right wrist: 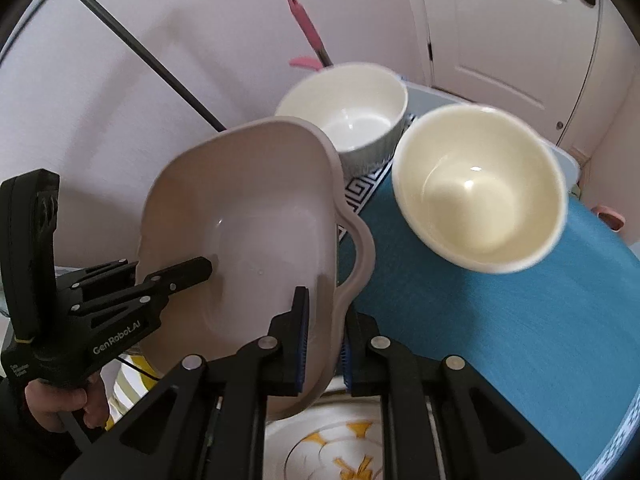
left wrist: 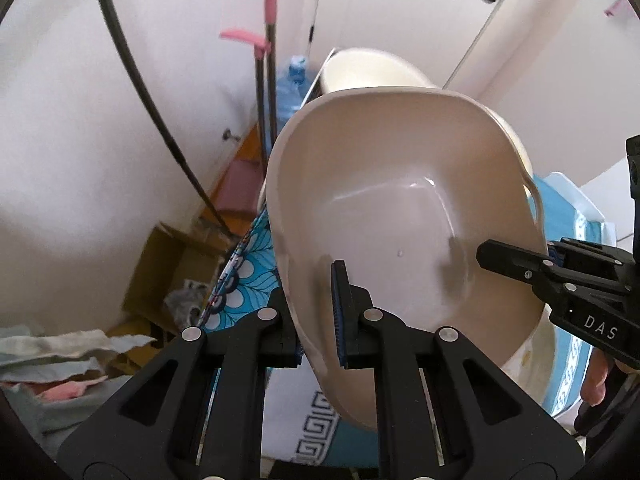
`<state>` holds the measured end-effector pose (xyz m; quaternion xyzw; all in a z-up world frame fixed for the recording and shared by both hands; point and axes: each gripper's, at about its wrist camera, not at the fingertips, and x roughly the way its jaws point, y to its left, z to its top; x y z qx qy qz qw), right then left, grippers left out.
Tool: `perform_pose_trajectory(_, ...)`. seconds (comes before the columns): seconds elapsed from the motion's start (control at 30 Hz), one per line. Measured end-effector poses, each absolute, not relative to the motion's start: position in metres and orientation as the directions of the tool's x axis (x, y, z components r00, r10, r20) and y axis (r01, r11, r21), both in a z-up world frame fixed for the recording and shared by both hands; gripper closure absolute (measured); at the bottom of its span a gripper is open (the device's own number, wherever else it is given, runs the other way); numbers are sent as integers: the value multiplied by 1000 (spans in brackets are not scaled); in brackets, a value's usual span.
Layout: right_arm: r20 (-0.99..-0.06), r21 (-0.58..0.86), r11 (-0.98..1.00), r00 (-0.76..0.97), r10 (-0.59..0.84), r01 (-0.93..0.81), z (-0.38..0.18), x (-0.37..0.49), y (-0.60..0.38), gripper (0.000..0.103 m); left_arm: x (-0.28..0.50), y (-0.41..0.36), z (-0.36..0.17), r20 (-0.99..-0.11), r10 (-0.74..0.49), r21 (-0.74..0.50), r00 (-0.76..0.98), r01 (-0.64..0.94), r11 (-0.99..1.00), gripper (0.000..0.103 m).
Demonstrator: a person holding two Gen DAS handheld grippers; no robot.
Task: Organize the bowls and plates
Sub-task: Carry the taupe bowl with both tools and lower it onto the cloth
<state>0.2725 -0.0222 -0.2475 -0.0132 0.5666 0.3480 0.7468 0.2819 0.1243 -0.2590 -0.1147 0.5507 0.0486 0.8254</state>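
A beige dish with handles (left wrist: 400, 208) is held tilted in the air by both grippers. My left gripper (left wrist: 308, 312) is shut on its near rim. My right gripper (right wrist: 324, 340) is shut on the opposite rim of the same dish (right wrist: 248, 232), beside a handle. The right gripper also shows in the left wrist view (left wrist: 496, 258), and the left gripper in the right wrist view (right wrist: 200, 268). A cream bowl (right wrist: 480, 188) and a grey ribbed bowl (right wrist: 348, 108) stand on the blue tablecloth (right wrist: 500, 320).
A white plate with yellow pattern (right wrist: 340, 456) lies below the dish. A blue patterned plate (left wrist: 244, 276) shows under the dish. A cardboard box (left wrist: 168, 268), pink-handled broom (left wrist: 270, 8) and water bottle (left wrist: 290, 88) are by the wall. A white door (right wrist: 512, 24) is behind.
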Motion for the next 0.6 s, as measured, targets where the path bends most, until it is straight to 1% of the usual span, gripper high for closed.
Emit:
perform_pose_trajectory(0.13, -827, 388, 756, 163, 538, -527, -219, 253, -53, 90, 268, 95, -222, -899, -35, -115, 437, -158, 981, 93)
perform_pose_trajectory(0.33, -788, 380, 782, 271, 553, -494, -174, 208, -117, 90, 249, 36, -177, -867, -71, -120, 493, -68, 990, 93)
perform_pose_trajectory(0.43, -778, 368, 811, 327, 536, -454, -155, 192, -156, 90, 244, 1, -163, -855, -103, -123, 507, -5, 992, 93)
perform_pose_trajectory(0.6, -783, 302, 878, 428, 450, -371, -134, 154, -216, 90, 236, -59, -158, -851, -193, -158, 489, 113, 981, 93)
